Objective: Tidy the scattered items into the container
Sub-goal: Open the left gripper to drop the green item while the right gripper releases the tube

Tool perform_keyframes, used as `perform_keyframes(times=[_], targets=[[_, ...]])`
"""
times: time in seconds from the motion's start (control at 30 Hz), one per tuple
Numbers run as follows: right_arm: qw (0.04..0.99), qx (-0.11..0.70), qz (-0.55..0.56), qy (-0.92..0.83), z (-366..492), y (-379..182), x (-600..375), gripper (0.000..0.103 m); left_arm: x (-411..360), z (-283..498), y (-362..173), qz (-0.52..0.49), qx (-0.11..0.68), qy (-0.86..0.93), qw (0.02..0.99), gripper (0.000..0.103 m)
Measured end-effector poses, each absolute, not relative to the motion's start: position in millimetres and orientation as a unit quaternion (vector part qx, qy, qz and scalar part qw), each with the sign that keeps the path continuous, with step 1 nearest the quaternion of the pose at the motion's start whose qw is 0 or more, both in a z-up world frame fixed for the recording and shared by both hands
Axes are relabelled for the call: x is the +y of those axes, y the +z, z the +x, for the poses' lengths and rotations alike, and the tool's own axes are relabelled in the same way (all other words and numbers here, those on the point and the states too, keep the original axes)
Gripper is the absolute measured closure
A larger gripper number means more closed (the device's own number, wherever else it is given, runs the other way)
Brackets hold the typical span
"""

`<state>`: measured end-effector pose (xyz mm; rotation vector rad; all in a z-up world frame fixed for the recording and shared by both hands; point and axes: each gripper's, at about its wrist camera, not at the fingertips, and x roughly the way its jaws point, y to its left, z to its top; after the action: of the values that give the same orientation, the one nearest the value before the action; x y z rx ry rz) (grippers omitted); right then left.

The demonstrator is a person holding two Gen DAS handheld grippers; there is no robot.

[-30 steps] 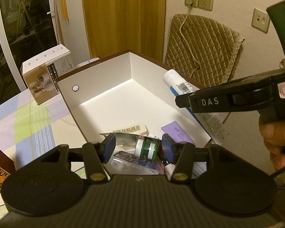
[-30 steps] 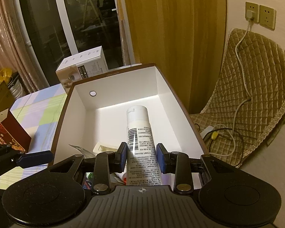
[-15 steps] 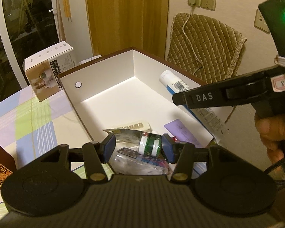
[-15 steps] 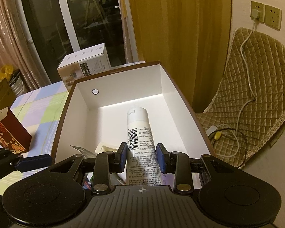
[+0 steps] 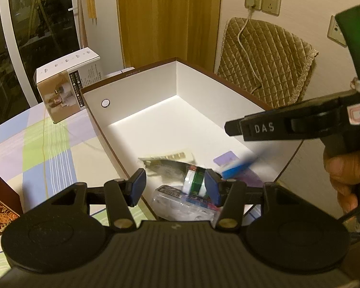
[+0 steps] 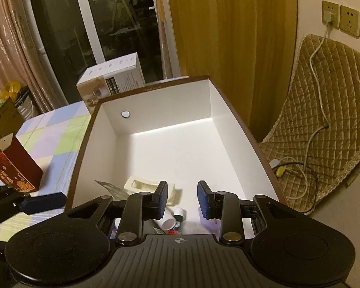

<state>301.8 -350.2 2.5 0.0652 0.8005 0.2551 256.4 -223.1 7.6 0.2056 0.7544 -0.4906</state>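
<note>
My right gripper [image 6: 182, 198] hangs over the near end of the white box [image 6: 228, 129], its jaws spread with nothing between them. Just below and ahead of them the white tube [image 6: 166, 220] lies on the box floor among the other things, its cap end toward me; in the left wrist view it shows only as a blurred blue-and-white streak [image 5: 237, 166] under my right gripper's finger. Beside my right jaw's left pad sits the cream comb-like tray [image 6: 141, 186], and to the right of the tube a purple card [image 6: 211, 220] peeks out.

My left gripper [image 5: 174, 187] hovers at the near left rim of the same box, jaws spread and holding nothing. Between them and a little ahead I see the green-and-white roll [image 5: 194, 183], a clear plastic packet [image 5: 180, 201] nearer me, and a silver foil sachet [image 5: 165, 166] farther in. All of these lie inside the box.

To the left of the box on the checked counter [image 5: 43, 144] stands a white product carton [image 5: 67, 88], and a dark red gift box [image 6: 12, 168] sits nearer my left side.
</note>
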Motion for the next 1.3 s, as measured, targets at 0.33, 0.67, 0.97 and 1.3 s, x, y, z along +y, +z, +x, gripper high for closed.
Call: perform_keyframes(times=[0.33,0.67,0.97,1.3], targets=[[0.912,0.388,0.028,0.127,299,5,-349,0.067,-221,256,7,0.097,0.365,-0.235,0.896,0.055],[0.912,0.387,0.026,0.13,296,8,-345,0.067,-219,253,10,0.095,0.364,-0.235,0.896,0.053],[0.912,0.389,0.027,0.13,290,11,-345,0.067,-213,246,12,0.091,0.365,-0.232,0.897,0.053],[0.911,0.395,0.02,0.114,277,12,-351,0.067,-207,233,18,0.086,0.368,-0.225,0.898,0.051]])
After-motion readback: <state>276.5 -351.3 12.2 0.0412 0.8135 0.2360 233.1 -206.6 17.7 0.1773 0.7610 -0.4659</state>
